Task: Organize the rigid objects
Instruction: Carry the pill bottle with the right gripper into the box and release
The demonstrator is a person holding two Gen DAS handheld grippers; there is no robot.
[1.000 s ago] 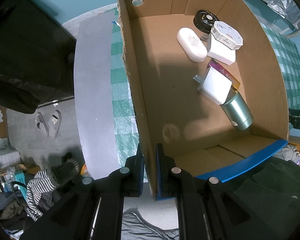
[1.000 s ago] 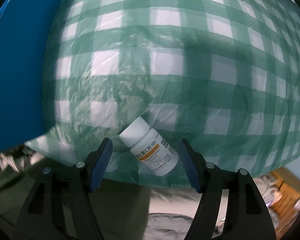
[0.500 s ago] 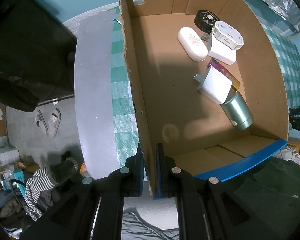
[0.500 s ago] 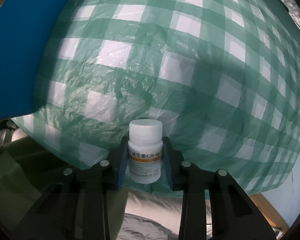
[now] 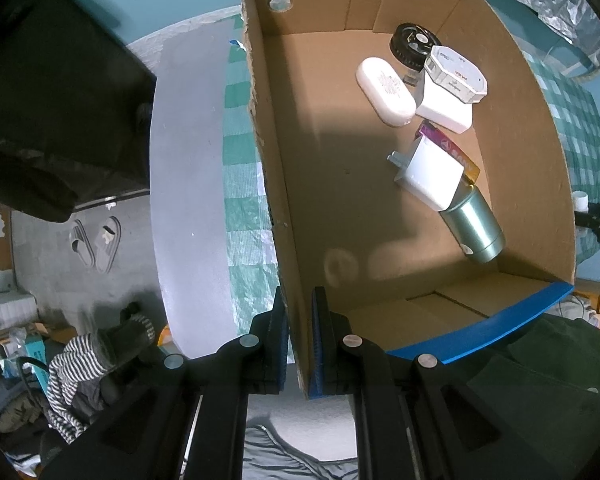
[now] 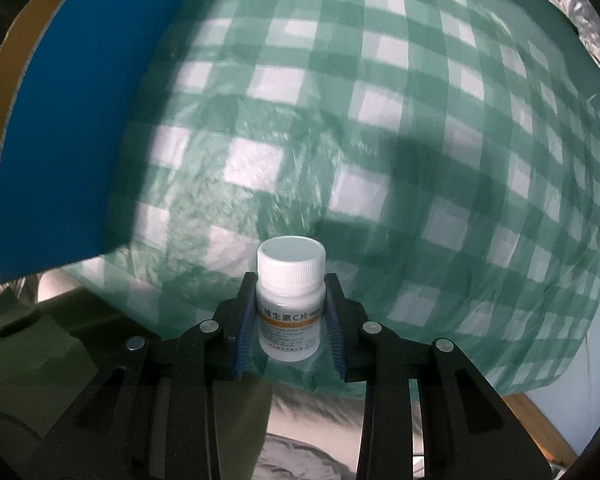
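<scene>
Lifted off the checked cloth [image 6: 380, 128] since a second ago, the pill bottle [image 6: 290, 300] sits clamped in the right gripper [image 6: 291, 316], liable to slip from its smooth sides, while the left gripper [image 5: 300, 340] pinches the box [image 5: 272, 168] wall.

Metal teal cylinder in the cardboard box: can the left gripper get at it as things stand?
Probably not. The left gripper is shut on the cardboard box's side wall, so it is occupied. The metal teal cylinder lies uncovered inside, with a white charger leaning on it.
</scene>
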